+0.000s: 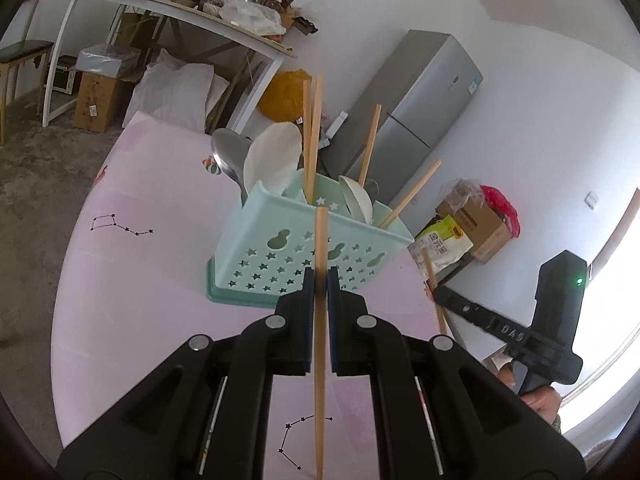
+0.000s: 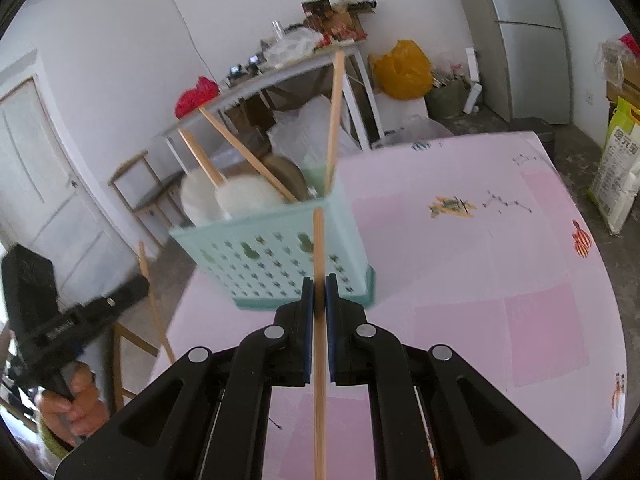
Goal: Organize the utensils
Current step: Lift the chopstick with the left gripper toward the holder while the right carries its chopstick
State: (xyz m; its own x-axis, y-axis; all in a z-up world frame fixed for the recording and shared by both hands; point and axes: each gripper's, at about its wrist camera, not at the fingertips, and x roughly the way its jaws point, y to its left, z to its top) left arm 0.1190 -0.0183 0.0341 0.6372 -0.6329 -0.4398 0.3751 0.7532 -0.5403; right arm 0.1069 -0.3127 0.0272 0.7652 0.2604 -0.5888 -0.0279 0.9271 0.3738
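Chopsticks fill both our views, pale wooden sticks, long and thin. Through the left wrist camera, our left gripper (image 1: 320,280) is clamped tight on one wooden chopstick (image 1: 320,344), which runs straight up between the blue pads (image 1: 308,316) with its upper end level with the holder's rim. Just beyond it, on the pink table mat (image 1: 152,280), stands the mint-green plastic utensil holder (image 1: 280,256), its front wall pierced with stars and gourd shapes. We count four chopsticks (image 1: 311,140) standing in it, two white ceramic spoons (image 1: 272,160) and one metal spoon (image 1: 226,156). At the right edge, our right gripper (image 1: 434,294) carries another chopstick (image 1: 434,292).

Through the right wrist camera, our right gripper (image 2: 319,280) is closed on a single wooden chopstick (image 2: 319,340) held upright in front of the same holder (image 2: 272,256), which looks blurred here. We make out three chopsticks (image 2: 335,120) and two white spoons (image 2: 244,200) above its rim. At the left edge, our left gripper (image 2: 146,276) shows with its chopstick (image 2: 154,304).
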